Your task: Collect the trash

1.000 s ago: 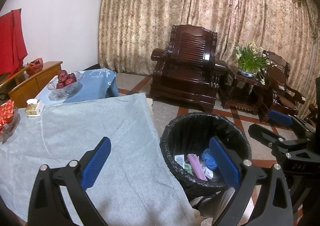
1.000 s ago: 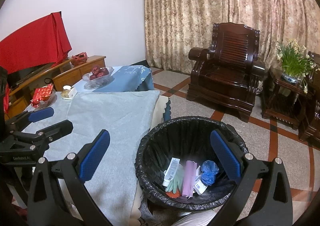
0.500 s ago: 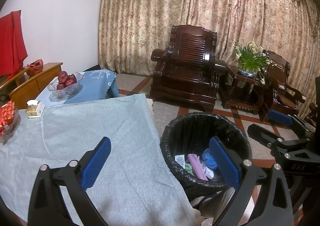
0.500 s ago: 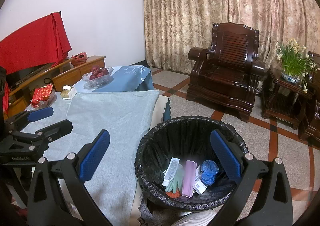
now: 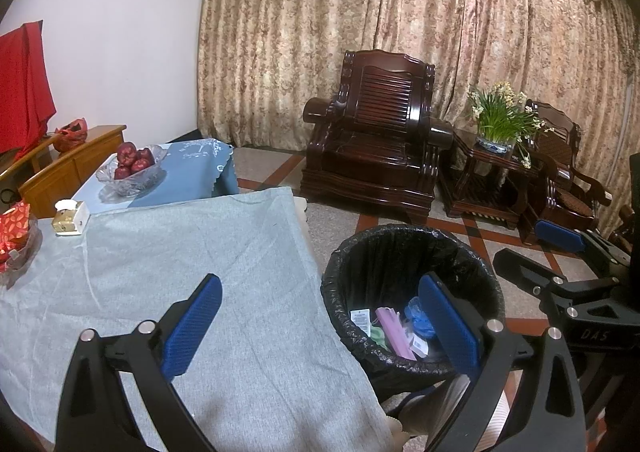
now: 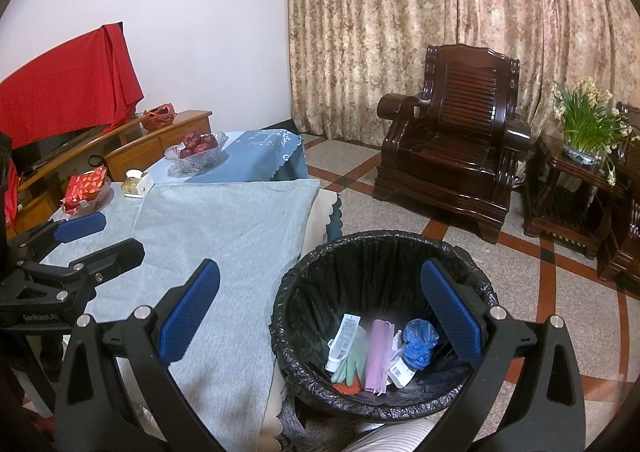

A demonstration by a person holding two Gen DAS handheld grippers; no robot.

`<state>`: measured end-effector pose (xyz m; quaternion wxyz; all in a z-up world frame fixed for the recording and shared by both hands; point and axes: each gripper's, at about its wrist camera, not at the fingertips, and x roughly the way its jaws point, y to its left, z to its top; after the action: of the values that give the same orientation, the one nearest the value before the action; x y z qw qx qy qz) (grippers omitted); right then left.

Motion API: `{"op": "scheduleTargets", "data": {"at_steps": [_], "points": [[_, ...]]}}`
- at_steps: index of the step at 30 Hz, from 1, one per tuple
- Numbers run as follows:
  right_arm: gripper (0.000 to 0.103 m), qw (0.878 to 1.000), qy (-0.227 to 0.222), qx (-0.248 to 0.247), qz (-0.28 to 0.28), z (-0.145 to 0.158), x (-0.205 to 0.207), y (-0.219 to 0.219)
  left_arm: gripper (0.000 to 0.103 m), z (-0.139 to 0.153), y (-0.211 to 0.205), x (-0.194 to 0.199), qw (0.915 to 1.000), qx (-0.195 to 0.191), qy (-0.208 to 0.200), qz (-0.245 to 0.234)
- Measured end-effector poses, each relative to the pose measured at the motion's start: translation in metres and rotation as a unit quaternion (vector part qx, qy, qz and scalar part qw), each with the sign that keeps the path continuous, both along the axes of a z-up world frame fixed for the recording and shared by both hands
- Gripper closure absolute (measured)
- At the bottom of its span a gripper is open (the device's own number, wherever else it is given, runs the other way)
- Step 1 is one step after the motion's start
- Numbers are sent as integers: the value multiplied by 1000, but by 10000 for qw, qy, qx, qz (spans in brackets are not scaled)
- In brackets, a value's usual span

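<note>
Right claw [image 6: 320, 316] jaws spread wide, nothing between them, hanging over the black-lined trash bin [image 6: 384, 252]. In the bin: white tube [image 6: 343, 340], green glove [image 6: 352, 362], pink packet [image 6: 378, 356], blue bag [image 6: 418, 342]. Left claw [image 6: 100, 238] sits far left over the grey-clothed tabletop [image 6: 224, 236], jaws apart.

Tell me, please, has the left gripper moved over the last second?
Yes, slightly: in its own view the armchair and bin stay put, but the fruit bowl sits a little farther right, suggesting the left gripper turned slightly left.
</note>
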<state>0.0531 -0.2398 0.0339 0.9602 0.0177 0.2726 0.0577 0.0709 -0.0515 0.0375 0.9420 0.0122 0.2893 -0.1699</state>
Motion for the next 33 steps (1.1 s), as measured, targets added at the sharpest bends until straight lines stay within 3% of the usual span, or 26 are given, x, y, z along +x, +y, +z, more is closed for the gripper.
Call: {"op": "scheduleTargets", "data": {"at_steps": [33], "points": [[5, 10000, 12, 10, -4, 0, 0, 2, 6, 0, 1, 0, 10000, 16, 13, -1]]}}
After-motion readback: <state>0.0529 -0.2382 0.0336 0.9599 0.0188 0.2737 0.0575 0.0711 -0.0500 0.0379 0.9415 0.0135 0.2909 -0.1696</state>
